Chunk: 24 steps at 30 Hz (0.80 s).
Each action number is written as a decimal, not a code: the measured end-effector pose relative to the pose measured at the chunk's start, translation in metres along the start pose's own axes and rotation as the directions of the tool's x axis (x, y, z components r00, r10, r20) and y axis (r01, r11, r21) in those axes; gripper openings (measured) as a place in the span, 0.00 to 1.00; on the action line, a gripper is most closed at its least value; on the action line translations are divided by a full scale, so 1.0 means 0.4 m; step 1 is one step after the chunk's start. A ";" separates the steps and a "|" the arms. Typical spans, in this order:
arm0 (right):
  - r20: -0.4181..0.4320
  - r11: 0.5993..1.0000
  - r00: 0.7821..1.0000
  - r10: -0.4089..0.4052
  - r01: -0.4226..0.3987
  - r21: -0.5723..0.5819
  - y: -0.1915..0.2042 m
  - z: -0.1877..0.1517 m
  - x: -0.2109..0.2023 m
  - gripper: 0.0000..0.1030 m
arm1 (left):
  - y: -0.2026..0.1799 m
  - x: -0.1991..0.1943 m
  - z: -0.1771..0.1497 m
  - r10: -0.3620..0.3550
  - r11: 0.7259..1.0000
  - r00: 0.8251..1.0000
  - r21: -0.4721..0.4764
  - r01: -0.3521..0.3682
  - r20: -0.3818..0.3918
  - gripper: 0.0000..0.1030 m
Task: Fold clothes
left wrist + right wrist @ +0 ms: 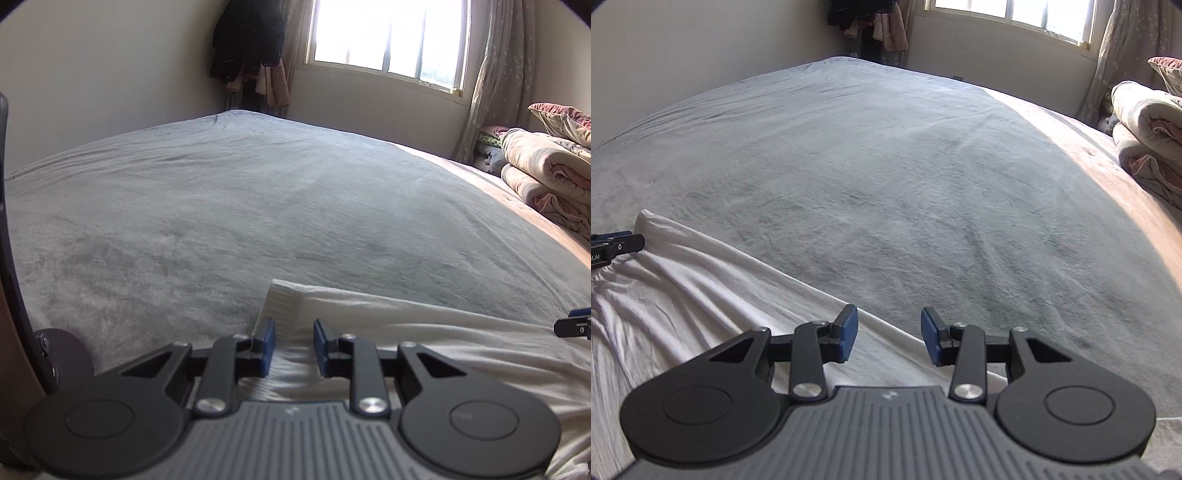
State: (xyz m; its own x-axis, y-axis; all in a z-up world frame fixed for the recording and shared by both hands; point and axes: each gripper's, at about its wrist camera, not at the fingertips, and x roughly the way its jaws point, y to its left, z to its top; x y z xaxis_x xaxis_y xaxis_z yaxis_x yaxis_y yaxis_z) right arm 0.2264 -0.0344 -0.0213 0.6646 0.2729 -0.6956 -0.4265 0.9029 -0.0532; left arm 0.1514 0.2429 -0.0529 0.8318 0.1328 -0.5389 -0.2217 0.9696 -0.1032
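Left gripper (293,345) straddles the white garment (424,332), its ribbed cuff between narrowly parted jaws, contact unclear; right gripper (889,334) gapes wider, empty, garment's near part cut off.

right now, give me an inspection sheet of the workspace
surface: bed under a grey blanket, slightly creased.
job's things: white garment lying along the near edge, ribbed cuff at its left end.
clutter: folded quilts stacked at far right.
grippers: left tool open, the cuff between its pads; right tool open over the garment's edge.
cables: nothing seen.
surroundings: bright window, curtain, dark clothes hanging in the corner.
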 end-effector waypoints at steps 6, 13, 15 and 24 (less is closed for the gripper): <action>-0.062 0.992 0.995 0.079 -0.085 -0.096 0.092 0.037 0.060 0.41 | 0.029 0.004 -0.001 0.002 0.997 1.000 -0.072 -0.001 0.015 0.24; -0.054 0.981 0.996 0.069 -0.077 -0.176 0.150 0.045 0.088 0.00 | 0.050 0.010 0.002 -0.002 0.991 1.000 -0.131 0.004 0.016 0.24; -0.039 0.984 0.998 0.056 -0.062 -0.167 0.144 0.052 0.092 0.00 | 0.047 0.011 0.003 -0.002 0.992 1.000 -0.130 0.004 0.018 0.24; -0.062 0.985 0.994 0.085 -0.094 -0.143 0.118 0.098 0.095 0.18 | 0.042 0.012 0.010 -0.003 0.990 1.000 -0.139 0.006 0.020 0.24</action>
State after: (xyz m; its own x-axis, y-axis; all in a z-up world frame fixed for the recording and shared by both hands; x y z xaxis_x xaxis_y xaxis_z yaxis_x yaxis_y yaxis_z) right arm 0.2555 0.0314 -0.0222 0.5864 0.3280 -0.7406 -0.5700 0.8168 -0.0896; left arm 0.1537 0.2607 -0.0537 0.8427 0.1339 -0.5214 -0.2853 0.9325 -0.2216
